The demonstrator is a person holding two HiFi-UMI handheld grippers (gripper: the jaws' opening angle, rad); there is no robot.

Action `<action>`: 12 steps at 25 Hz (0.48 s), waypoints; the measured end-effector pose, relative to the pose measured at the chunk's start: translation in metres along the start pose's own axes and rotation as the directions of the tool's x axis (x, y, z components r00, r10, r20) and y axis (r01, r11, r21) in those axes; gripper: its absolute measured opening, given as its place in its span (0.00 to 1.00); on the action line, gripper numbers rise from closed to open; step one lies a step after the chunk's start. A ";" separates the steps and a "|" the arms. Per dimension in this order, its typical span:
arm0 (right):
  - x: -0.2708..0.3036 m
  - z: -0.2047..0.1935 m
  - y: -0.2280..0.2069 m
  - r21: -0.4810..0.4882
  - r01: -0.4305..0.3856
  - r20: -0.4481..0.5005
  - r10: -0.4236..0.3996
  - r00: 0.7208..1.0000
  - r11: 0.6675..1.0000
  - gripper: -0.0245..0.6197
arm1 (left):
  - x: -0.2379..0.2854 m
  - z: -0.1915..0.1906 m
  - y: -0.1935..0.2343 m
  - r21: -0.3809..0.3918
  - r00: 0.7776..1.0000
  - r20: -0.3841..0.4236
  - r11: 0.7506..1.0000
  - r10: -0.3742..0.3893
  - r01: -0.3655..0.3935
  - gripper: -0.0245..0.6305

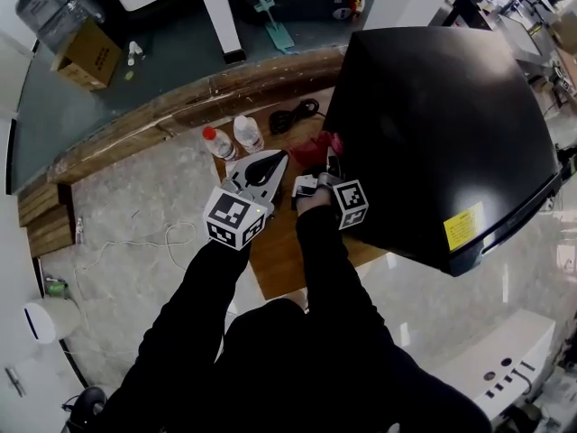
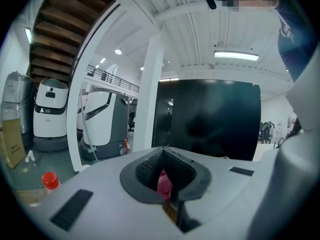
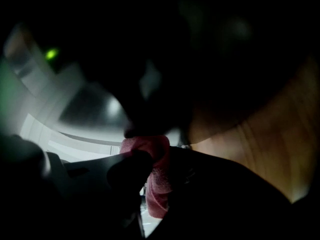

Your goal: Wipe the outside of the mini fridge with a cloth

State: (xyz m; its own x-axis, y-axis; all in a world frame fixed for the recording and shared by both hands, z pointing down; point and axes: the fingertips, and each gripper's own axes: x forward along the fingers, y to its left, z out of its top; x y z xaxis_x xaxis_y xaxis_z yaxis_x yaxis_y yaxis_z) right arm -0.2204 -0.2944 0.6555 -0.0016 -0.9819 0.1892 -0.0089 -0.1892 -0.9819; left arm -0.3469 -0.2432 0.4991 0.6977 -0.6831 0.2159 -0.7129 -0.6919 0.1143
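The black mini fridge (image 1: 442, 124) stands on a wooden table (image 1: 279, 251); in the left gripper view the mini fridge (image 2: 210, 119) fills the middle distance. My right gripper (image 1: 329, 161) is shut on a red cloth (image 1: 313, 150) and holds it against the fridge's lower left side. Up close, the cloth (image 3: 157, 184) is bunched between the right gripper (image 3: 150, 156) jaws, right against the dark fridge wall. My left gripper (image 1: 275, 161) hovers just left of the cloth, jaws together and holding nothing. Through the left gripper (image 2: 162, 151), a bit of cloth (image 2: 164, 183) shows behind the closed tips.
Two clear bottles (image 1: 219, 142) (image 1: 248, 133) stand on the table's far left corner, beside a coiled black cable (image 1: 293, 115). A red-capped bottle (image 2: 37, 186) shows at lower left. A cardboard box (image 1: 88, 54) and a white robot (image 2: 50, 109) stand farther off.
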 end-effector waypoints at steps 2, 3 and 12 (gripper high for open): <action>0.003 0.002 -0.026 -0.012 0.031 -0.003 -0.031 1.000 0.999 0.17 | 0.005 -0.011 0.001 -0.005 1.000 -0.027 1.000 0.008 -0.008 0.04; 0.004 0.004 -0.037 -0.012 0.046 -0.003 -0.046 0.999 0.999 0.17 | 0.008 -0.016 0.002 -0.008 0.999 -0.042 1.000 0.010 -0.010 0.04; 0.005 -0.006 -0.085 -0.014 0.060 -0.044 -0.060 0.997 0.998 0.17 | 0.012 -0.046 0.006 -0.019 0.996 -0.092 1.000 0.012 -0.014 0.04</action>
State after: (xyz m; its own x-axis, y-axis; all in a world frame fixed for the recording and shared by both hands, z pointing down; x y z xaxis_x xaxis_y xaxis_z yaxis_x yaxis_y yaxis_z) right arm -0.2257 -0.2832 0.7403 -0.0450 -0.9677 0.2482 -0.0226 -0.2474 -0.9686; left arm -0.3464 -0.2447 0.5475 0.6798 -0.6668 0.3054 -0.7235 -0.6780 0.1301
